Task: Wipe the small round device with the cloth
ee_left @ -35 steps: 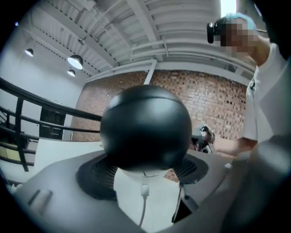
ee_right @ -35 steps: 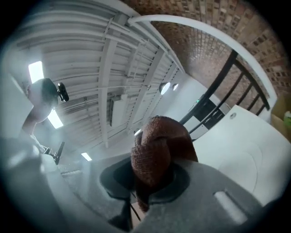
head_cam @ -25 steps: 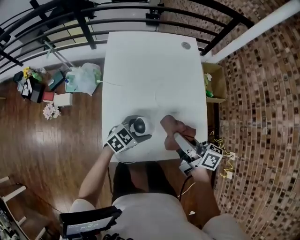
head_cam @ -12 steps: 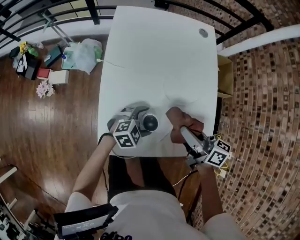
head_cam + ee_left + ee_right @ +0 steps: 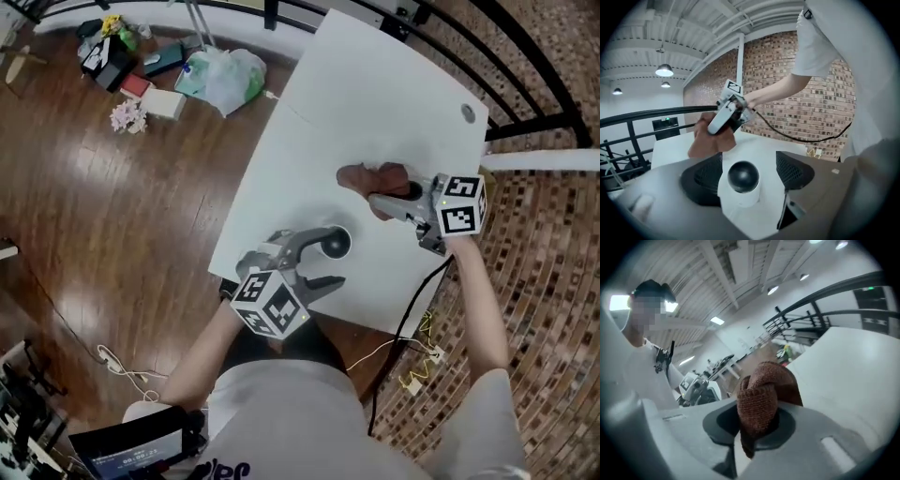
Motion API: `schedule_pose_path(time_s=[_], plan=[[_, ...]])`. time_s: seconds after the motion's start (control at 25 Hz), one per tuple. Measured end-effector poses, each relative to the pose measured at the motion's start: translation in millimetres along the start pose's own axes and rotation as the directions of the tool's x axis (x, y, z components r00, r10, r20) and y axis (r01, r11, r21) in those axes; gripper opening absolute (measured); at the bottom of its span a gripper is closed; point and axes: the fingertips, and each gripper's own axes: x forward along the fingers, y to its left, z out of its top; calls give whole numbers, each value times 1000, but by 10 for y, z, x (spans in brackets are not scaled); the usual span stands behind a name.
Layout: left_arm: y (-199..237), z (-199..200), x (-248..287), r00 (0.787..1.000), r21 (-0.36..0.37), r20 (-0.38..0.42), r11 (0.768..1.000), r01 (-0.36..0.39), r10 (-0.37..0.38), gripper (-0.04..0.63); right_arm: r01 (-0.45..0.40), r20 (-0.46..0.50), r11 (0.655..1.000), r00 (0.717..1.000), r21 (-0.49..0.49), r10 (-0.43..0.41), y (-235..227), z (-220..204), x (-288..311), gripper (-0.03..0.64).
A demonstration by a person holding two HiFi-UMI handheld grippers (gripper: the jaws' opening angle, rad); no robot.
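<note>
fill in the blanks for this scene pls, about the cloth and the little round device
1. The right hand-held gripper is shut on a ____ cloth.
2. The device has a white body and a ____ dome on top.
3. The cloth is apart from the device, and both are over a ____ table.

Missing words: brown; black; white
</note>
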Motion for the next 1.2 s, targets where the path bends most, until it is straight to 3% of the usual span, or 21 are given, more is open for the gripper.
schedule_pose_path(time_s=[0.04,0.12,0.2,0.24,0.32,0.4,0.48,0.56,0.64,0.72,0.76,0.8,0.84,1.0,1.2], plan=[[-43,61,53,1000,-9,8,1000,-12,12,387,-74,-81,996,994,-57,69,20,29,149,25],[-115,155,158,999,-33,26,999,-39,39,387,-226,-236,964,953,-139,190,78,50,461,25],[-160,204,216,996,-69,43,995,-70,73,387,-370,-371,918,880,-145,296,157,41,809,27],[-182,204,236,995,-83,43,993,-87,91,385,-436,-437,892,830,-118,347,211,4,984,28],[-241,177,305,992,-99,29,988,-118,121,369,-548,-576,836,692,-25,436,351,-172,1266,28],[-298,144,391,990,-113,17,984,-136,138,367,-625,-708,775,508,89,491,519,-455,1417,28],[-316,107,434,988,-122,8,981,-149,151,367,-664,-804,727,328,177,496,670,-730,1479,28],[-318,83,450,987,-126,-1,979,-161,162,367,-680,-857,690,179,247,484,796,-918,1476,27],[-330,74,468,987,-141,-15,977,-163,162,367,-679,-875,664,67,313,480,903,-1024,1428,27],[-359,83,488,988,-165,-19,974,-157,156,377,-668,-882,656,0,350,470,952,-1114,1381,28],[-372,87,496,988,-174,-17,972,-155,155,378,-663,-886,660,-10,353,463,946,-1147,1379,27],[-379,86,499,988,-179,-16,972,-154,154,379,-659,-888,668,-2,347,459,922,-1159,1398,28],[-381,76,497,988,-180,-15,972,-154,154,379,-655,-888,678,24,333,459,885,-1144,1436,27],[-382,0,448,988,-183,-18,971,-152,152,377,-633,-849,729,210,261,486,669,-970,1557,28],[-432,-15,389,993,-213,-19,970,-118,117,383,-578,-733,787,436,217,522,417,-846,1361,28]])
